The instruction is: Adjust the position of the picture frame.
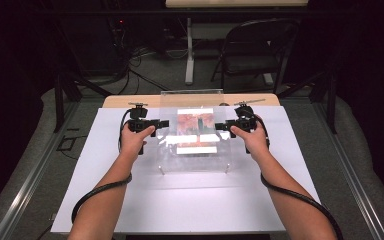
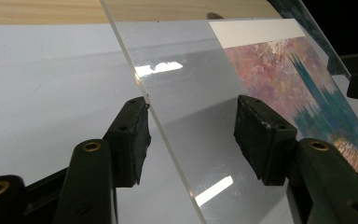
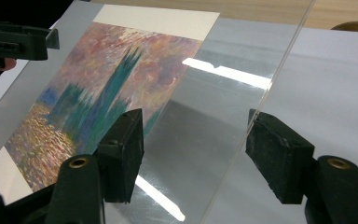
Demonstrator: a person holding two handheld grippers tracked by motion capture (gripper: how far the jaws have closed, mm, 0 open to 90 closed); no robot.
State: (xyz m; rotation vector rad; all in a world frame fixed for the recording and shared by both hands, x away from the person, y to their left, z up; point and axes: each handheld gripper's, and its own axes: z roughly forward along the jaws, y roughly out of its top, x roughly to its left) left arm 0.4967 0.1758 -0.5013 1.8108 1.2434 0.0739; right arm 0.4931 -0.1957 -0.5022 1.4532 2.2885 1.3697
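Acrylic sheet (image 1: 195,150) covers the painting print (image 1: 196,125). My left gripper (image 1: 163,123) and right gripper (image 1: 220,126) straddle its side edges, jaws open, not pressing.

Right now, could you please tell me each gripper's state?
Left gripper: open, astride the clear sheet's edge.
Right gripper: open, astride its opposite edge.

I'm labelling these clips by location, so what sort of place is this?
Probably a lab or studio set up for recording, not a home. A white-covered table stands among dark curtains, with cables on the carpet and a folding chair behind. On it, a clear acrylic sheet covers a painted print.
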